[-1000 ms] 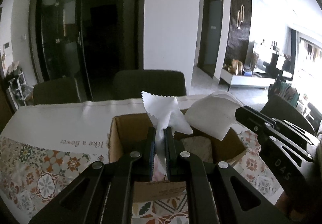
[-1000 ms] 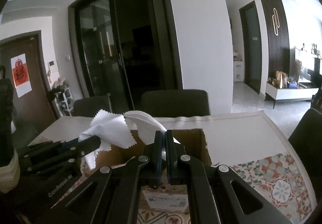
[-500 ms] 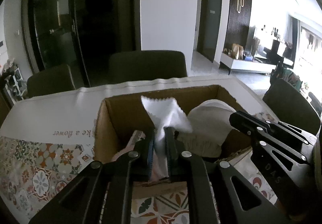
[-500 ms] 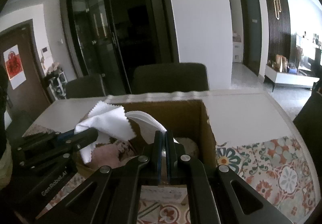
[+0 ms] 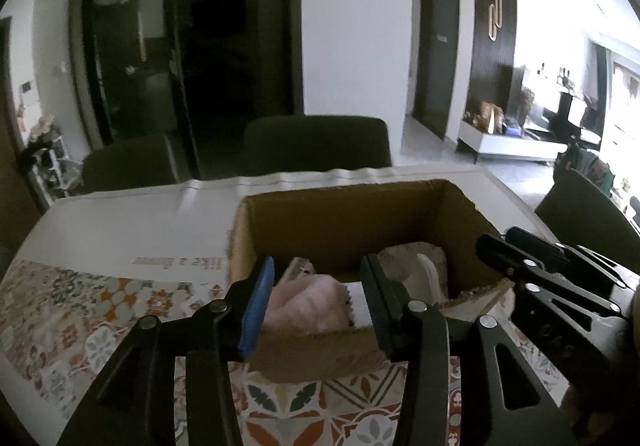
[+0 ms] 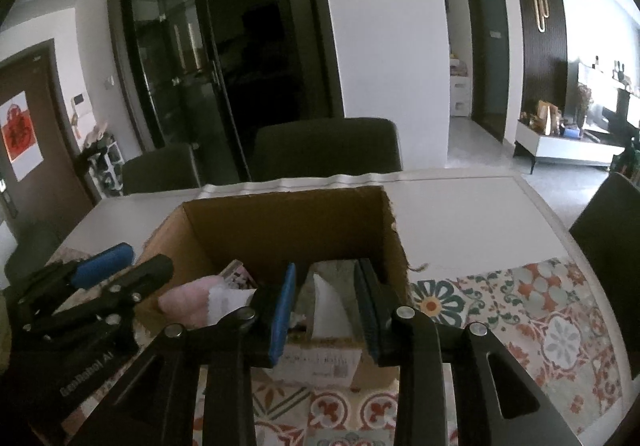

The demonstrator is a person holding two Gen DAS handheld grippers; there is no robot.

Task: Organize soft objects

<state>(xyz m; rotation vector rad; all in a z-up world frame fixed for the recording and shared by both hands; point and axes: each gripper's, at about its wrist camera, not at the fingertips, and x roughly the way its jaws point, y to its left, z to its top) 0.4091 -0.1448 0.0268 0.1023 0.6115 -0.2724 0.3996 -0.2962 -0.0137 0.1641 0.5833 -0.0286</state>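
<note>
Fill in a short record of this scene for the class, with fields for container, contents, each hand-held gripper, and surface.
container: open cardboard box on the table
contents: pink soft item, white cloth with zigzag edge, white folded cloth, grey-beige soft item
left hand-held gripper: jaws have just been opening; apart over the box's near edge, nothing gripped
right hand-held gripper: jaws have just been opening; apart over the box, white folded cloth lies loose between them
surface: patterned tablecloth
</note>
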